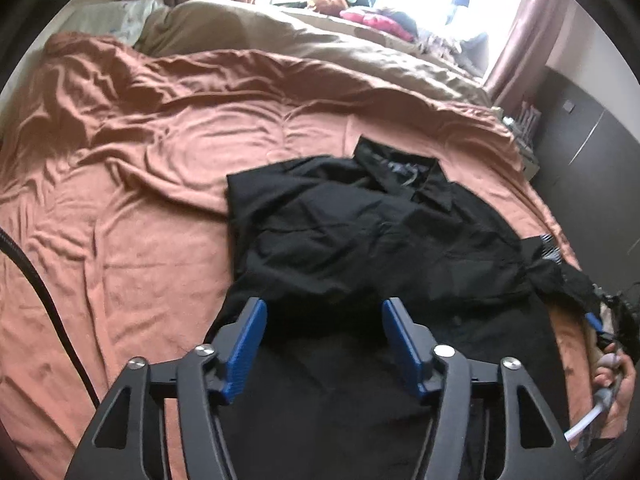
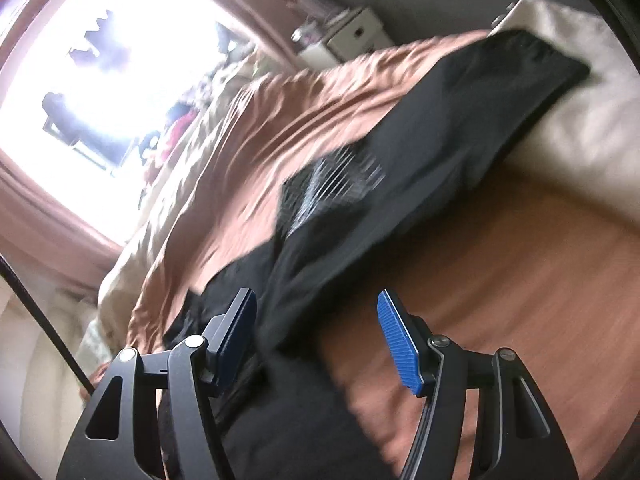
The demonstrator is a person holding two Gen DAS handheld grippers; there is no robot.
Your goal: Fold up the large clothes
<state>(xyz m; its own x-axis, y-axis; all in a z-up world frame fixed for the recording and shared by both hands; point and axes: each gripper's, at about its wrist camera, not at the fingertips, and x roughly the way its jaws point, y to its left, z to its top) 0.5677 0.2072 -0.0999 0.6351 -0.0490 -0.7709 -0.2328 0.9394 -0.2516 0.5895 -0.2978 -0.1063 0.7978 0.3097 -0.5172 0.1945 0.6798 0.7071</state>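
A black collared shirt lies partly folded on a rust-orange bedsheet, collar toward the far side. My left gripper is open and empty, hovering over the shirt's near part. In the right wrist view the shirt appears blurred, with a sleeve stretched toward the bed's edge and a striped lining patch showing. My right gripper is open, with black cloth lying between and below its fingers; nothing is pinched. The right gripper's blue tip also shows at the far right of the left wrist view.
A beige duvet and pillows lie at the far side of the bed, with a pile of clothes under a bright window. A dark wardrobe stands to the right. A cream mattress edge and wooden floor show.
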